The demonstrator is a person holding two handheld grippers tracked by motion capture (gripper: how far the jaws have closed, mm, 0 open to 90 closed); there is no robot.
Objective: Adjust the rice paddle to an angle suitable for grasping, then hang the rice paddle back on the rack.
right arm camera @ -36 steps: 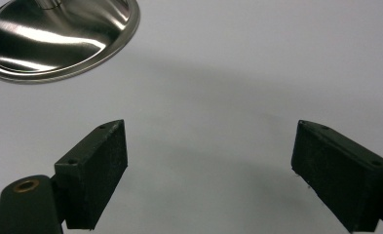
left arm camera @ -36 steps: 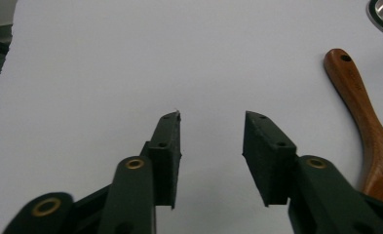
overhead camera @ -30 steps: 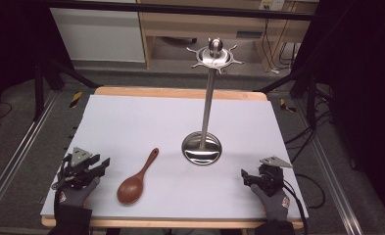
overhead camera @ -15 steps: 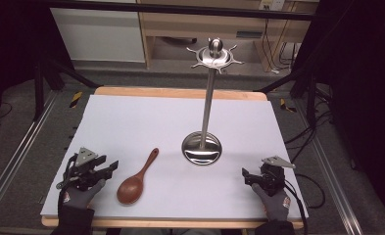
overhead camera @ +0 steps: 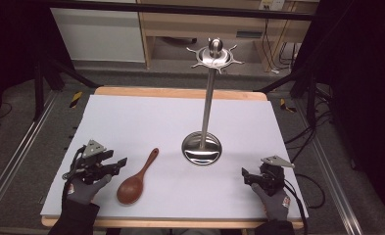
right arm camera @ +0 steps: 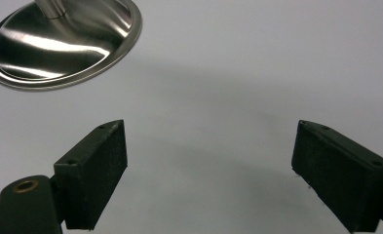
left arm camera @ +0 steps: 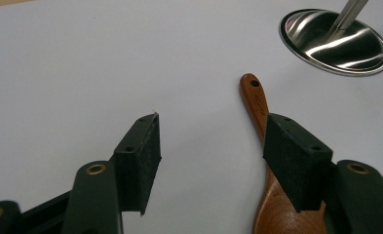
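A brown wooden spoon (overhead camera: pixel 137 179) lies flat on the white table top (overhead camera: pixel 151 122), bowl toward me and handle pointing to the far right. My left gripper (overhead camera: pixel 117 165) is open just left of it; in the left gripper view the spoon (left arm camera: pixel 257 105) runs under the right jaw while the gap between the jaws (left arm camera: pixel 211 146) holds only bare table. A steel utensil stand (overhead camera: pixel 202 147) with a tall post and hooked crown (overhead camera: pixel 214 55) rises from mid-table. My right gripper (overhead camera: pixel 247 176) rests open at the front right, its jaws (right arm camera: pixel 208 161) spread wide, the stand's base (right arm camera: pixel 65 36) beyond them.
Gloved hands hold both grippers near the table's wooden front edge (overhead camera: pixel 180 223). Dark frame rails (overhead camera: pixel 13 161) run along both sides of the table. A wooden shelf unit (overhead camera: pixel 200 24) and cables sit behind the far edge.
My left gripper has shifted to the right, closing in on the spoon's bowl. The right gripper and the stand stay as they were.
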